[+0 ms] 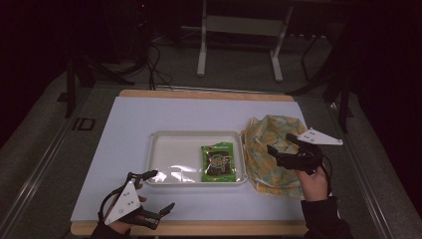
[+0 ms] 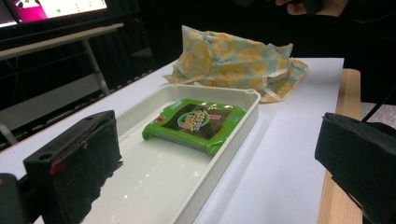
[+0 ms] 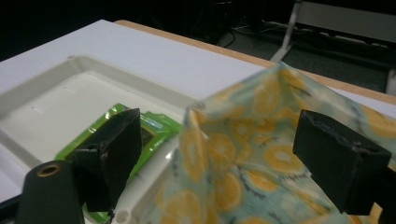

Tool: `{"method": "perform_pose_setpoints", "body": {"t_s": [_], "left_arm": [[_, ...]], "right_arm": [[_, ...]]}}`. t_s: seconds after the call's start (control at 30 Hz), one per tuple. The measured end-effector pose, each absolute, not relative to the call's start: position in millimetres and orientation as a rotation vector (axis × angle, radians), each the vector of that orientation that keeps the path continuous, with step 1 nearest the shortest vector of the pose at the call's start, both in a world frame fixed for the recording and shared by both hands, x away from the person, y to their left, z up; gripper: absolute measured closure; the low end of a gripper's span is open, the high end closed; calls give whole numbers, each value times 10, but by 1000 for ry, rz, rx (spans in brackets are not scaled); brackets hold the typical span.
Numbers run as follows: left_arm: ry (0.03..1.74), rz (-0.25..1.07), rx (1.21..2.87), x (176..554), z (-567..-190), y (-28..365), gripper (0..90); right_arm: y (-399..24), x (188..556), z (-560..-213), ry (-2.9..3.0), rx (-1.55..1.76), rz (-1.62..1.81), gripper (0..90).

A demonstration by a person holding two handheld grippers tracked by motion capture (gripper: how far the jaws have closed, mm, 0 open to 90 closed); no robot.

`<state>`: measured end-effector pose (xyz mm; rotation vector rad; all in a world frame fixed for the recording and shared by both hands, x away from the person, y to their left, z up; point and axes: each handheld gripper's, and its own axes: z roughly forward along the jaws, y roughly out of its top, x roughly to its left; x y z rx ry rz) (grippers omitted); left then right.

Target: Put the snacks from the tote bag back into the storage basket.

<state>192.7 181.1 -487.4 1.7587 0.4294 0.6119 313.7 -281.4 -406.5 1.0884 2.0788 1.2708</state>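
Left gripper (image 1: 158, 191): lower left of the high view, we see its jaws spread, nothing between them.
Tray: the white rectangular plastic tray (image 1: 164, 144) sits mid-frame on the white-topped desk (image 1: 124, 149).
Packet: a green foil snack packet (image 1: 218, 163) lies flat in the tray's right part.
Bag: the yellow-and-blue lemon-print bag (image 1: 268, 144) touches the tray's right rim.
Right gripper (image 1: 280, 143): over the bag, jaws spread, pinching nothing.

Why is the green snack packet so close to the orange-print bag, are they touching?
Apart. In the high view the green snack packet lies inside the white tray, and the tray's right wall stands between it and the orange-print bag on the table beside it.
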Motion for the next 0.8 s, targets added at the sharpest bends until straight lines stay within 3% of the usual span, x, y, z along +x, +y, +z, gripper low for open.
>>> {"method": "perform_pose_setpoints", "body": {"t_s": [0.8], "left_arm": [[429,609,1760,1923,-4873,1814,5]], "right_arm": [[-3229,2906,-4403,2005,1167,1233,155]]}}
